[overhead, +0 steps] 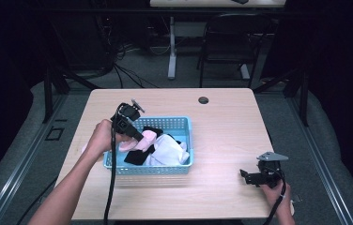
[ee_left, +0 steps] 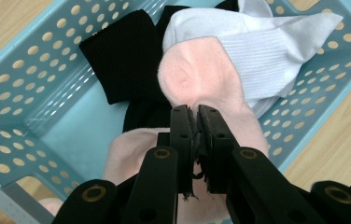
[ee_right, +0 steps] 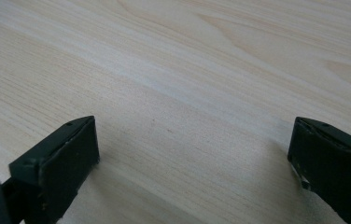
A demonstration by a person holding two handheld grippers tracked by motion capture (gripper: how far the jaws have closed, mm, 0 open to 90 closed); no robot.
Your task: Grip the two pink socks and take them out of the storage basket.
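Note:
A light blue perforated basket (overhead: 184, 125) sits on the wooden table and holds black, white and pink socks. My left gripper (overhead: 139, 137) hangs over its left part, shut on a pink sock (overhead: 145, 139). In the left gripper view the jaws pinch the pink sock (ee_left: 201, 74) at the left gripper (ee_left: 195, 112) tips, with a white sock (ee_left: 267, 46) and a black sock (ee_left: 117, 51) lying under it in the basket (ee_left: 19, 84). My right gripper (overhead: 246, 176) rests near the table's front right corner, jaws wide open over bare wood, as the right gripper (ee_right: 190, 149) view shows.
The table (overhead: 226, 126) has a round cable hole (overhead: 203, 100) at its back middle. A black chair (overhead: 228, 42) and a desk leg stand on the floor beyond the table. Bare wood lies to the right of the basket.

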